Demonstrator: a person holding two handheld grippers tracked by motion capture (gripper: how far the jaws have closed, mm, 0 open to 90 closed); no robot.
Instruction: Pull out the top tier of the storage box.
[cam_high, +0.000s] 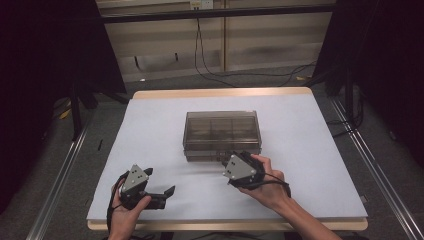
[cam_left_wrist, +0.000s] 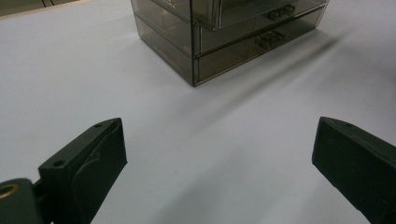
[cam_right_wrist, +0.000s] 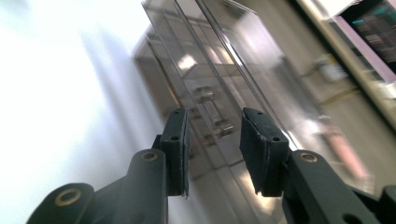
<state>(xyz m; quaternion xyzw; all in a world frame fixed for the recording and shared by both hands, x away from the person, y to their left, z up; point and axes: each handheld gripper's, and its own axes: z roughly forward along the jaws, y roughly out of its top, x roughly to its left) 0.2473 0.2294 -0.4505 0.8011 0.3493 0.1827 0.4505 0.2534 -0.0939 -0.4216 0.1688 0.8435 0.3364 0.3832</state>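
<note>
The table (cam_high: 150, 130), under a white sheet, carries a smoky clear drawer box (cam_high: 221, 135) near its middle, the landmark here. All its drawers look shut, fronts flush, so the judgement is that the work on a drawer is either at its very start or just over; nothing is pulled out and nothing lies beside the box.

The right gripper (cam_high: 225, 159) sits at the box's near face, just in front of the lower drawers. Its jaws stand partly apart and hold nothing. The left gripper (cam_high: 167, 192) rests well apart from the box, toward its near-left, jaws spread wide and empty.

The high view gives the whole layout: the box square to the table, both hands below it. The left gripper view shows the box (cam_left_wrist: 224, 32) from its corner, with two stacked drawers and small handles (cam_left_wrist: 269, 38) that the high view is too coarse to show. The right gripper view, blurred, shows a handle (cam_right_wrist: 212, 112) ahead, framed between its pads (cam_right_wrist: 180, 140) but not touched.
</note>
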